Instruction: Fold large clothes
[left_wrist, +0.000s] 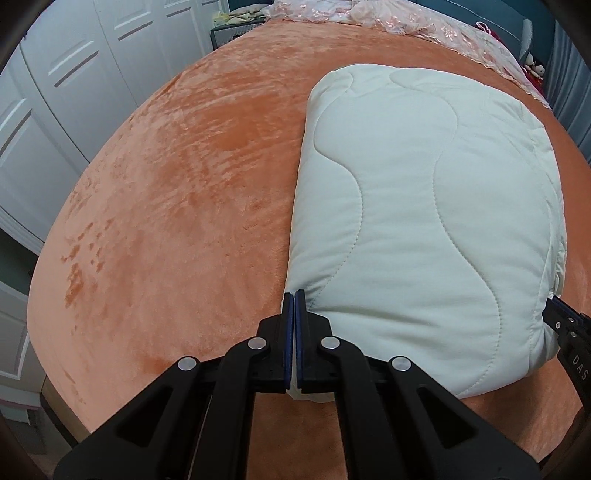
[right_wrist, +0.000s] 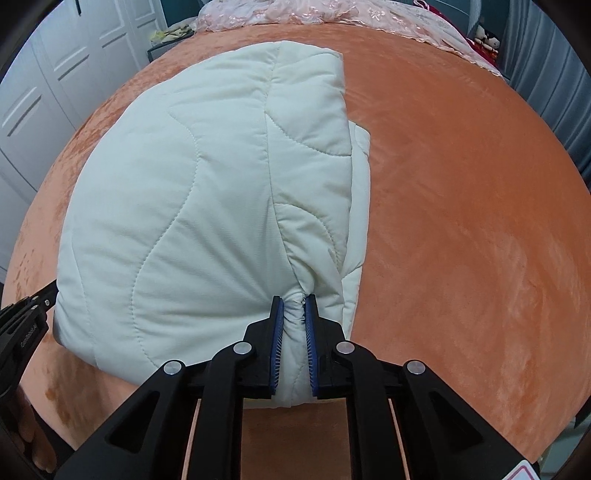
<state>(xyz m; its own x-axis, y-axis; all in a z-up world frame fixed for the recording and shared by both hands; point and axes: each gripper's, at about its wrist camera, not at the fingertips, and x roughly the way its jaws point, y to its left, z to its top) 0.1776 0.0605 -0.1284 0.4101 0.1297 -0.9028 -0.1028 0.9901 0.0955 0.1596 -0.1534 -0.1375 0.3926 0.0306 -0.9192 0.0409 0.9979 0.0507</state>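
From the left wrist camera, an orange plush bedspread (left_wrist: 166, 192) covers a wide bed and fills most of the frame, its nap brushed into darker and lighter streaks; a folded cream quilted garment (left_wrist: 424, 221) lies on it toward the right, stitched in long wavy lines; the left gripper (left_wrist: 294, 295) is pinched tight on the near left corner of that garment, a thin edge of white fabric showing between its blue pads; the right gripper (left_wrist: 561, 317) enters at the right edge, touching the garment's near right corner; white panelled wardrobe doors (left_wrist: 74, 92) stand along the left of the room, a pink lace cover (left_wrist: 406, 22) lies across the far end of the bed, and blue-grey curtains (left_wrist: 569, 74) hang at the right.

From the right wrist camera, the same garment (right_wrist: 184, 203) sits left of centre on the bedspread (right_wrist: 461, 221), its layers stacked with a narrower flap along the right side; the right gripper (right_wrist: 294, 299) is clamped on a bunched fold at the near edge, fabric puckered between the pads; the left gripper (right_wrist: 33, 306) shows at the left edge, against the garment's corner; wardrobe doors (right_wrist: 66, 74) stand to the left, lace cover (right_wrist: 332, 14) at the far end, curtains (right_wrist: 546, 74) to the right.
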